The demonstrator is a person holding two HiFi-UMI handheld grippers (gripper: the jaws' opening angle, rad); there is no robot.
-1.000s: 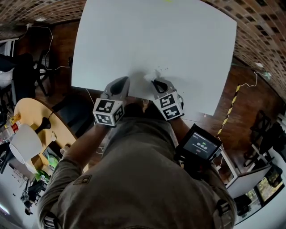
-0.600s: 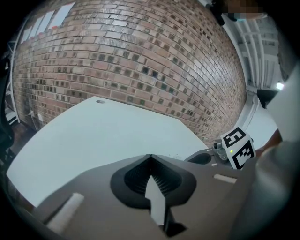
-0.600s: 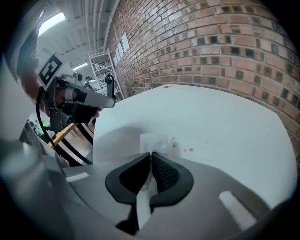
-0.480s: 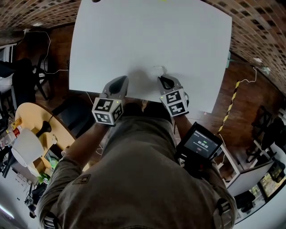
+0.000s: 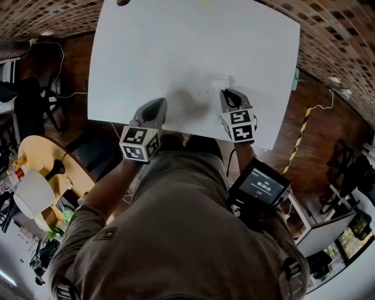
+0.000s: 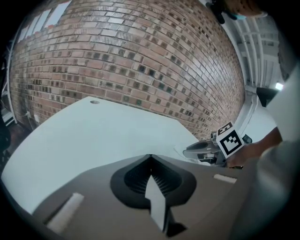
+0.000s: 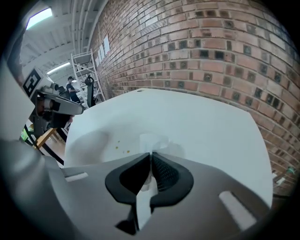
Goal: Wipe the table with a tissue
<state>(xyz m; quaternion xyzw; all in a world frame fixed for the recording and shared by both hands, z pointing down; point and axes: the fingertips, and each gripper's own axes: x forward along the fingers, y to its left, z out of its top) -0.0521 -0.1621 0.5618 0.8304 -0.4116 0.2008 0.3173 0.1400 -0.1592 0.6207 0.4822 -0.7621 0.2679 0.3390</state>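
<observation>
The white table (image 5: 193, 41) fills the upper head view. My right gripper (image 5: 226, 92) rests near its front edge, shut on a white tissue (image 5: 221, 82) that lies crumpled on the surface just beyond the tips. In the right gripper view the tissue (image 7: 152, 139) sticks out from between the closed jaws of the gripper (image 7: 151, 154), with a few small crumbs (image 7: 123, 150) to its left. My left gripper (image 5: 157, 103) sits at the table's front edge to the left, shut and holding nothing; its tips (image 6: 150, 157) meet in the left gripper view.
A small round hole (image 5: 123, 2) marks the table's far left corner. A round wooden table (image 5: 41, 149) with clutter stands on the floor at left. A screened device (image 5: 259, 186) hangs at the person's right hip. A brick wall (image 6: 140, 56) lies beyond the table.
My right gripper has slid to the right along the front of the table, dragging the tissue with it. The left gripper has stayed where it was.
</observation>
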